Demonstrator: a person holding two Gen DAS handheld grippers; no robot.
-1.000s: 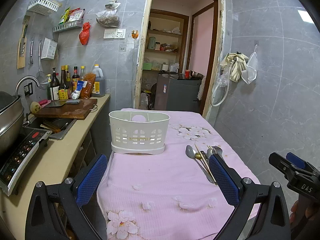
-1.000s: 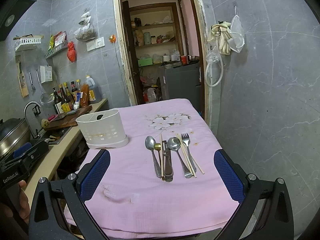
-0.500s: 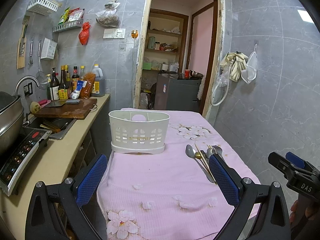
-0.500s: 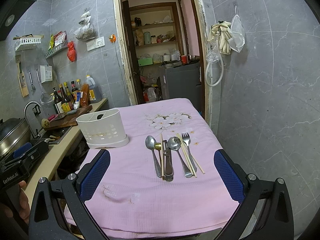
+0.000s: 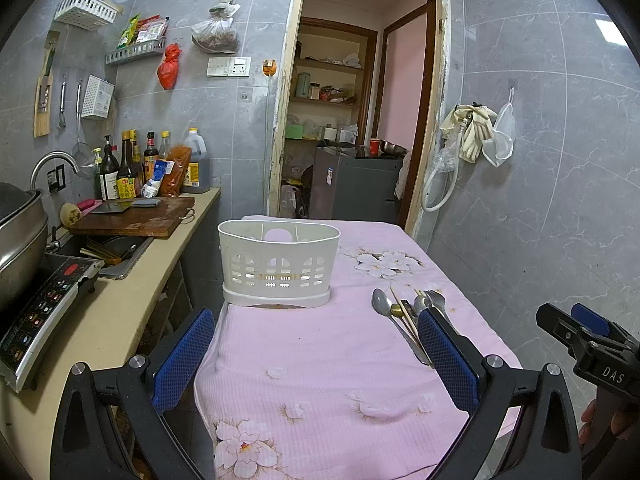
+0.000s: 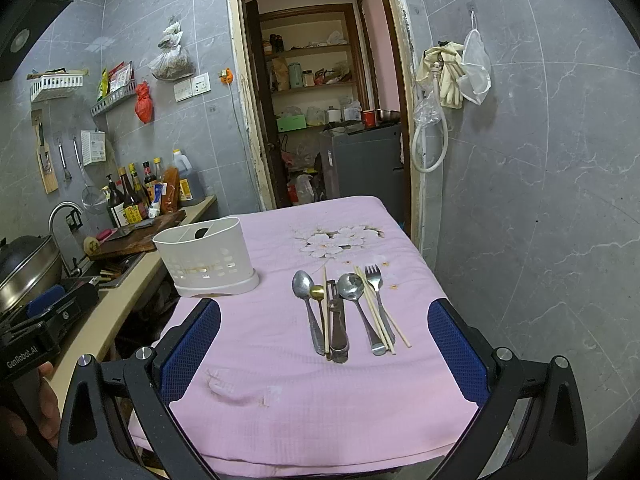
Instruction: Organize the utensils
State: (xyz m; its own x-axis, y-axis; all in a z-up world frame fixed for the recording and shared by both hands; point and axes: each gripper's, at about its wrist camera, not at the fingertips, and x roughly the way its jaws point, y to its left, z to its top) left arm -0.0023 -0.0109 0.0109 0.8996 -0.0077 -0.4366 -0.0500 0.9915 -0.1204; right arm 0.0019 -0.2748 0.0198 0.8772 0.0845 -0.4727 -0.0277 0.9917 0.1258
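Both grippers hang spread and empty. The tongs lie pressed together among spoons; grab one utensil cleanly, then drop it in the caddy.

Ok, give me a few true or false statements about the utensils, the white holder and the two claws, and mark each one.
1. The white holder already has the fork standing in it. False: the fork lies flat on the pink cloth.
2. Both claws are open and hold nothing. True: the left claw and the right claw are spread wide, with only cloth between their fingers.
3. The utensils lie in a row to the right of the holder. True: spoons, chopsticks and fork lie side by side there.
4. The holder is tipped on its side. False: it stands upright on its base.
5. The tablecloth is plain blue. False: it is pink with flower prints.
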